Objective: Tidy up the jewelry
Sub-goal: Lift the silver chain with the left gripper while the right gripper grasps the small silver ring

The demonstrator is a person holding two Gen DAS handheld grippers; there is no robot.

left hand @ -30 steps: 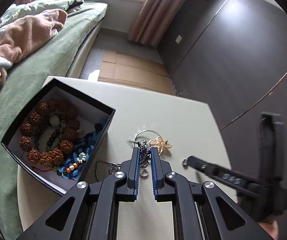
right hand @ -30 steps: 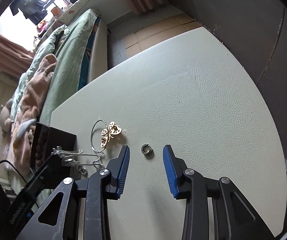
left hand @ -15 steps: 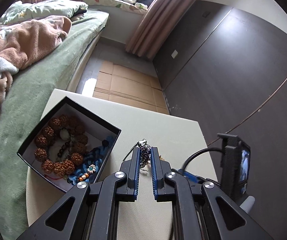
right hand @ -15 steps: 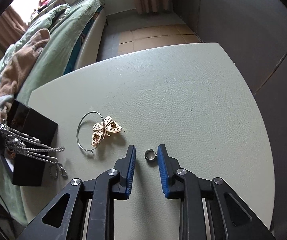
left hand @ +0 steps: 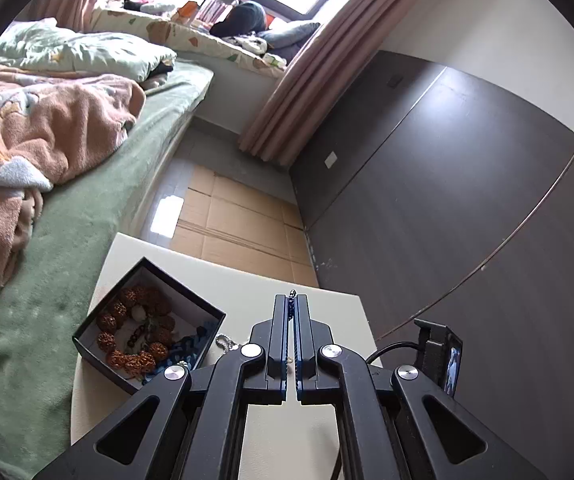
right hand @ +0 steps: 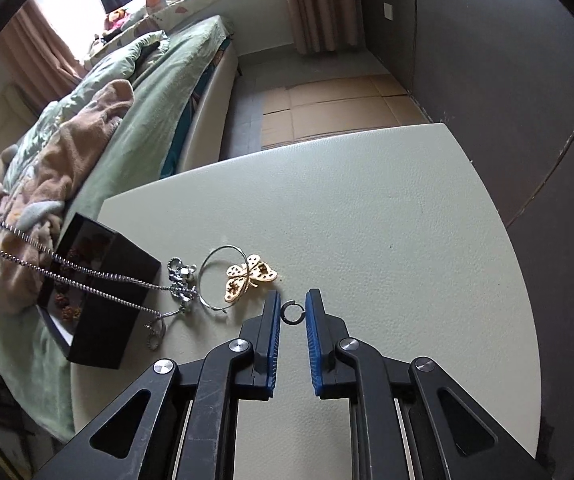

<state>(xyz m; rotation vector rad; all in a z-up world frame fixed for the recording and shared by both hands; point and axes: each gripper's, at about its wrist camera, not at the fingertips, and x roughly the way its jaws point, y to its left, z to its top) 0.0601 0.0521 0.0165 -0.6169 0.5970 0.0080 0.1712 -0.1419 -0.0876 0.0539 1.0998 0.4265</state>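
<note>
Pale table point(right hand: 367, 220) bearing a black box point(right hand: 103, 320) of beads at its bed-side edge. Left gripper point(left hand: 292, 300) clamped tight on a silver chain point(right hand: 87, 276), strands rising taut over the box. Right gripper point(right hand: 293, 312) just closing, small ring point(right hand: 292, 313) pinched between blue pads, beside butterfly brooch point(right hand: 249, 276).

Colours on the table and bed

Table point(right hand: 387, 220) was pale grey-green, pebbled. Box point(right hand: 99, 320) was gloss black outside, white inside, with brown knobbly beads point(left hand: 127, 344) and a blue braid point(left hand: 191, 344). Butterfly brooch point(right hand: 249, 278) was gold, the chain point(right hand: 87, 276) and hoop point(right hand: 215, 276) silver, the ring point(right hand: 293, 313) dark. Gripper pads point(right hand: 274, 340) were blue on black fingers. Bedsheet point(left hand: 87, 208) was green, blanket point(left hand: 39, 136) peach.
</note>
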